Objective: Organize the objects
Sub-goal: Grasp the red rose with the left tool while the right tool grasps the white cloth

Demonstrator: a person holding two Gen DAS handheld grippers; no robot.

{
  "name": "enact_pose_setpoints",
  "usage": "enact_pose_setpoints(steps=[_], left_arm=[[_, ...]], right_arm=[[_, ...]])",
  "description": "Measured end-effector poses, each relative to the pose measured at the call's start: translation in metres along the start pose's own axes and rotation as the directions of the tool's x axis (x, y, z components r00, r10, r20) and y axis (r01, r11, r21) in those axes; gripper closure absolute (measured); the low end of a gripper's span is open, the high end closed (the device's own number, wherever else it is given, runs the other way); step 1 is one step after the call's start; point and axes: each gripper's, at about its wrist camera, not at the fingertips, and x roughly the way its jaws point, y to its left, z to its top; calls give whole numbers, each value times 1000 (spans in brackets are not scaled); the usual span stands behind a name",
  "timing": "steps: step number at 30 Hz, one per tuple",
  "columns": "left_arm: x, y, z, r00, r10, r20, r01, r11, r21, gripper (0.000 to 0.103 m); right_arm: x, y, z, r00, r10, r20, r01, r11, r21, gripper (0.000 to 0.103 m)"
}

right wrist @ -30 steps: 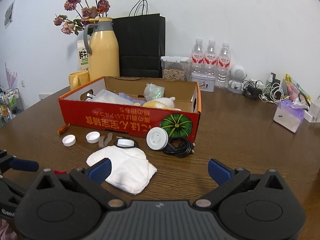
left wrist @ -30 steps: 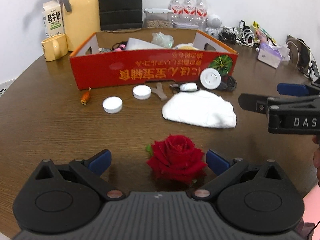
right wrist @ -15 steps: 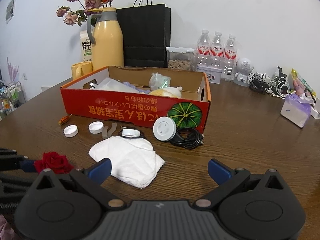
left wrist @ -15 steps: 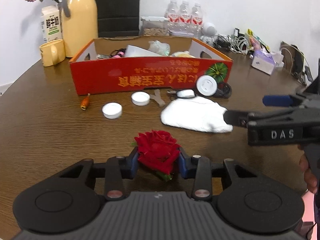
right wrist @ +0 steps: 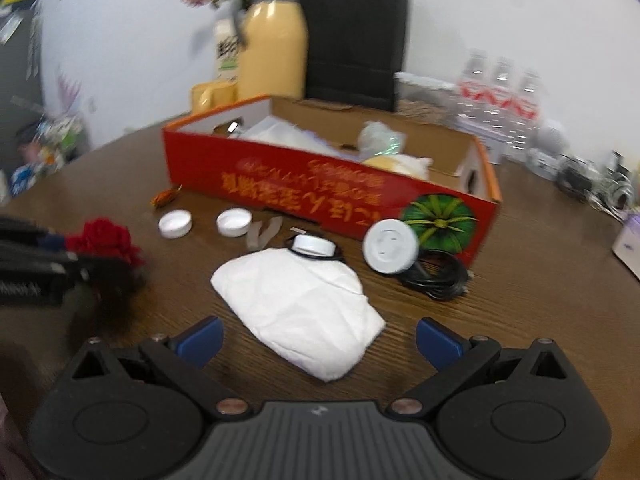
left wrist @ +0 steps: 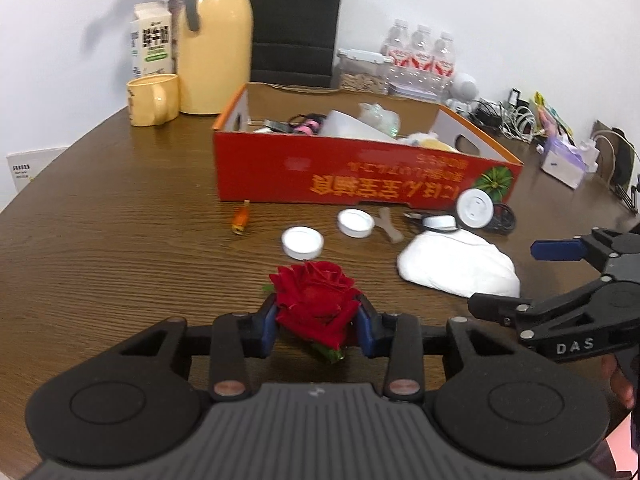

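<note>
My left gripper [left wrist: 316, 330] is shut on a red rose [left wrist: 314, 298] and holds it above the brown table. The rose also shows at the left of the right wrist view [right wrist: 106, 240]. My right gripper [right wrist: 318, 340] is open and empty, just in front of a white cloth [right wrist: 304, 308], which also shows in the left wrist view [left wrist: 456, 266]. The red cardboard box [left wrist: 360, 176] with several items inside stands behind. Two white caps [left wrist: 302, 242] [left wrist: 354, 222], an orange piece [left wrist: 240, 220], a white round plug [right wrist: 390, 246] and a black cable [right wrist: 438, 278] lie in front of the box.
A yellow jug [left wrist: 214, 46], a yellow mug [left wrist: 152, 98], a milk carton [left wrist: 152, 38], a black bag [left wrist: 294, 20] and water bottles [left wrist: 418, 60] stand behind the box. Cables and a tissue pack [left wrist: 566, 160] lie at the far right.
My left gripper closed on the rose and lifted it, swinging left. My right gripper moved forward and tilted down over the white cloth.
</note>
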Motion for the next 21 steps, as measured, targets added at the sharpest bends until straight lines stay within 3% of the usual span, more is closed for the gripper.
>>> enact_pose_setpoints(steps=[5,10,11,13,14,21], left_arm=[[-8,15,3,1000,20,18,-19,999,-31,64],[-11,27,3,999,39,19,-38,998,-52,64],[-11,28,3,999,41,18,-40,998,-55,64],[-11,30,3,999,42,17,-40,997,-60,64],[-11,31,3,999,41,17,-40,997,-62,64],[-14,32,1,999,32,21,-30,997,-67,64]], right_arm=[[23,-5,12,997,64,-43,-66,997,-50,0],[28,-5,11,986,162,-33,-163,986,-27,1],[27,-4,9,985,172,-25,-173,984,-33,3],[21,0,7,980,197,-2,-197,979,-49,18],[17,3,6,979,206,5,-205,977,-57,32],[1,16,-4,981,191,23,-189,979,-75,37]])
